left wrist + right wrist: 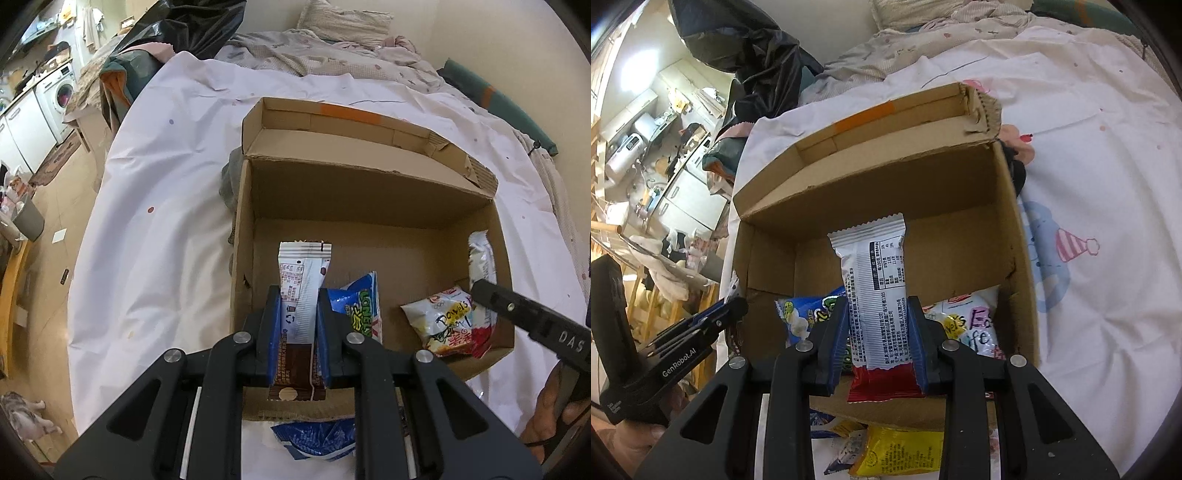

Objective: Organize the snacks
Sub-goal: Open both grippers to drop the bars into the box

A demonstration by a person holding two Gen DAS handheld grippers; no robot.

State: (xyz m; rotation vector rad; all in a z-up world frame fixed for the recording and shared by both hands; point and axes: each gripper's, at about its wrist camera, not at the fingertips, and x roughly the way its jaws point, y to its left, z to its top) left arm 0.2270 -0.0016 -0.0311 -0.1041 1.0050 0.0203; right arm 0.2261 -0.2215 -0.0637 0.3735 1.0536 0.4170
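- Left gripper [298, 325] jaws clenched on a brown-and-white snack bar [301, 295]; right gripper [878, 339] jaws clenched on a red-and-white snack bar [873, 291] — both poised over the cardboard box [369, 192].
- Already boxed: blue packet [360, 310], white chip bag [443, 321].
- Left outside — yellow packet [901, 450], by the near wall.

Both views are bright with soft daylight that washes the white sheet [155, 229] left of the jaws almost blank. Ahead of the jaws, the box [369, 192] holds a mild shadow under its far wall. Glare glints on the black bag [746, 48] far beyond (its folds shine). Fisheye bending curves the edges into dark corners. The near gripper arms look slightly soft.
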